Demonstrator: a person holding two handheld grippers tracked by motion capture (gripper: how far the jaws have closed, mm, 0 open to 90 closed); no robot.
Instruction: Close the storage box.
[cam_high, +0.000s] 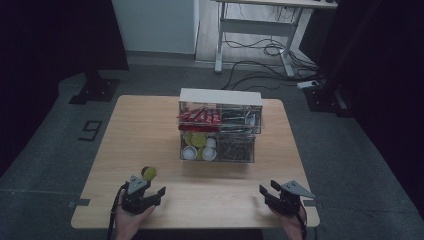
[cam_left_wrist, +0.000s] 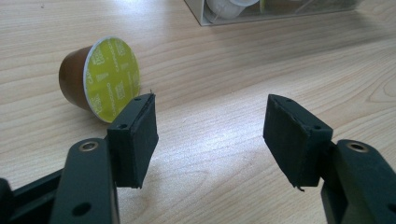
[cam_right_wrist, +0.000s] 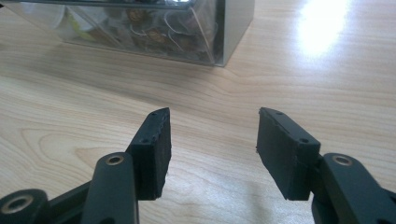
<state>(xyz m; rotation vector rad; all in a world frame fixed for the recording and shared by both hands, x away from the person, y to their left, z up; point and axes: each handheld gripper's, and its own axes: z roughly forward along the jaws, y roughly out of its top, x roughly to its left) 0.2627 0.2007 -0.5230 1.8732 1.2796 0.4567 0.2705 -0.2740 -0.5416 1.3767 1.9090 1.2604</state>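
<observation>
Coffee capsule (cam_left_wrist: 100, 77) on its side on the table (cam_high: 150, 130), outside the jaws.
Lay just beyond left gripper (cam_left_wrist: 210, 126), touching no pad; jaws wide, empty. Right gripper (cam_right_wrist: 212, 144) likewise wide, empty.

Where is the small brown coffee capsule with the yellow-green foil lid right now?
The brown coffee capsule with the yellow-green foil lid lies on its side on the wooden table, near its front left, just beyond the open left gripper.
</observation>
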